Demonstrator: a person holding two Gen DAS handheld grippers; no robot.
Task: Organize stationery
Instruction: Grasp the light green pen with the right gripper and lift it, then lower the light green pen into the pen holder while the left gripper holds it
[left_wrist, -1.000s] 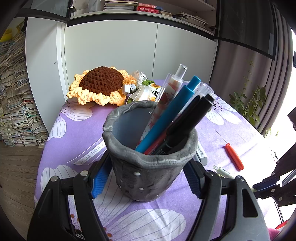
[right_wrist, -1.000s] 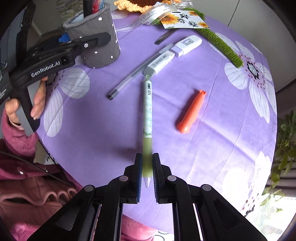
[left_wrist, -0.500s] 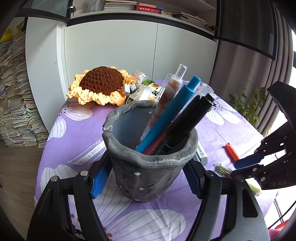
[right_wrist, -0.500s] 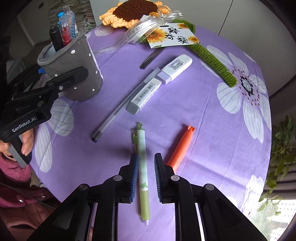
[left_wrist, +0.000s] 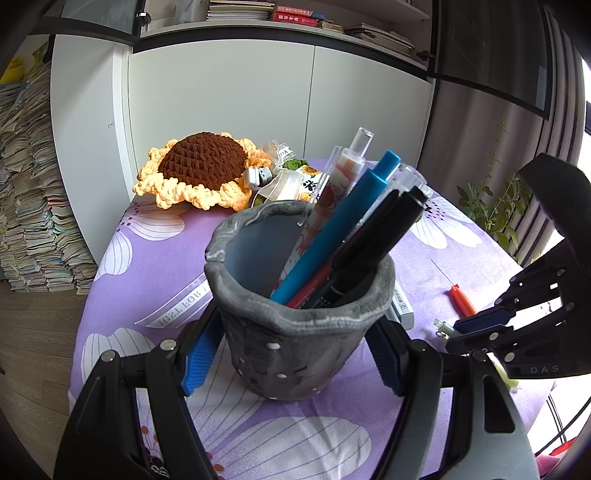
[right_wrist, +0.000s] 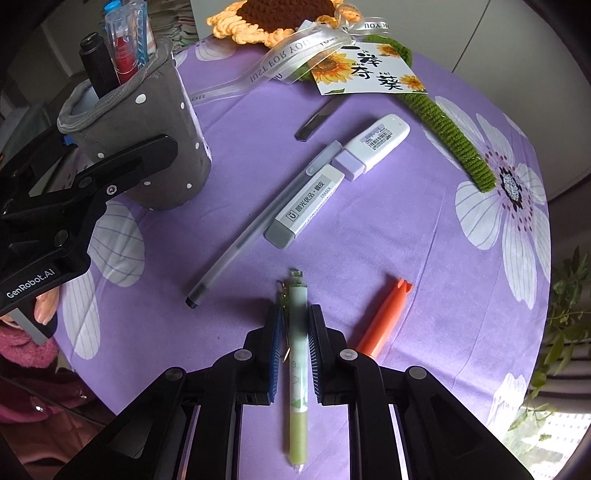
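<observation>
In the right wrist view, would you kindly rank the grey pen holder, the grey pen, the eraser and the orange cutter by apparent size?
1. grey pen holder, clearly bulkiest.
2. grey pen, longest but thin.
3 and 4. eraser and orange cutter: they look alike in length; the cutter lies nearer the camera, so I would not rank them.

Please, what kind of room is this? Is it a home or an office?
Probably a home study or living room. Shelves of books sit above white cupboards, paper stacks stand on the wooden floor, and the table wears a purple floral cloth with a crocheted sunflower.
</observation>
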